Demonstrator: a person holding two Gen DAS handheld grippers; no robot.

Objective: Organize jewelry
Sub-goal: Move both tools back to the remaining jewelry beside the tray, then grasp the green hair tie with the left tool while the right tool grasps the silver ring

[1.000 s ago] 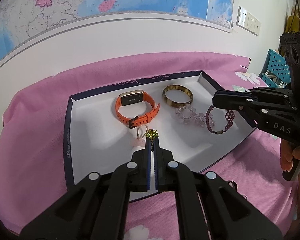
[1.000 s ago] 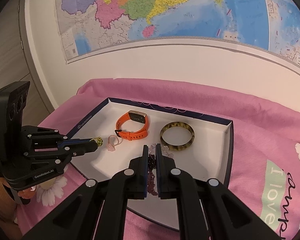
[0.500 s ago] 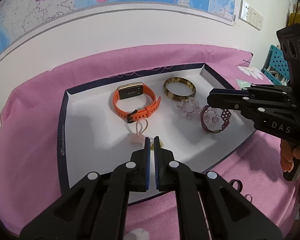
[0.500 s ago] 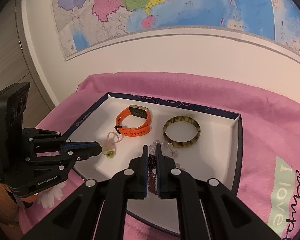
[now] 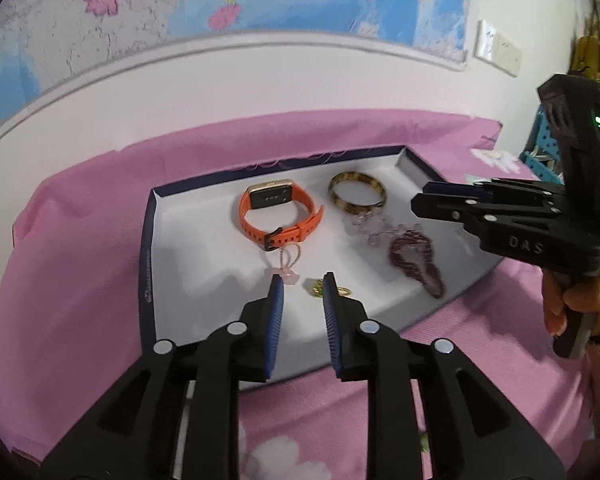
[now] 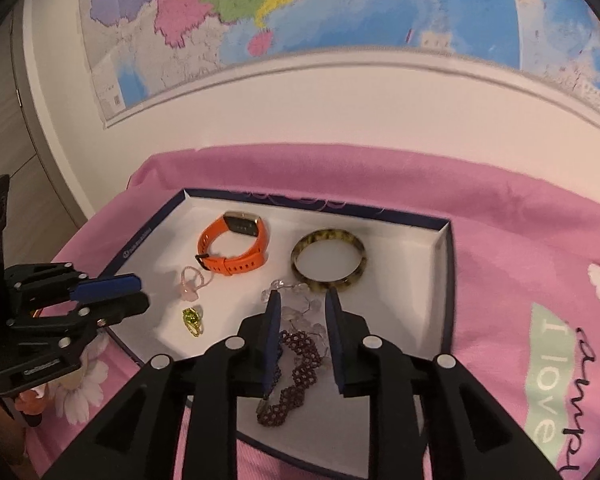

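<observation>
**Green ring lies in the white tray, both grippers spread**

The white tray (image 6: pixel 384 220) with a dark blue rim sits on a pink cloth (image 6: pixel 512 240). All the jewelry in it is told here by where it lies from the orange watch (image 6: pixel 234 250).

The orange watch lies flat near the back of the tray, with its strap buckled in a loop. Beside it, toward the tray's right wall, lies a brown spotted bangle (image 6: pixel 328 262). It does not touch the watch. Just in front of the watch, touching the strap end or very close to it, is a small pink ring (image 6: pixel 192 282). A little more to the front from the pink ring is a gold ring with a green stone (image 6: pixel 192 320). It rests on the tray floor by itself, and nothing holds it.

In front of the bangle is a bracelet of clear beads (image 6: pixel 300 308). In front of that lies a dark purple bead bracelet (image 6: pixel 296 376), stretched out toward the front rim. The clear one and the purple one seem to touch.

The left gripper (image 5: pixel 302 282) hangs over the front part of the tray. Its blue pads are spread apart and hold nothing. In the left view the green ring shows in the gap just past its tips.

The right gripper (image 6: pixel 302 300) is spread apart too, and it holds nothing. It hangs over the clear beads and the purple bracelet, which show between its fingers.

A big map (image 6: pixel 300 12) hangs on the wall behind the tray.
</observation>
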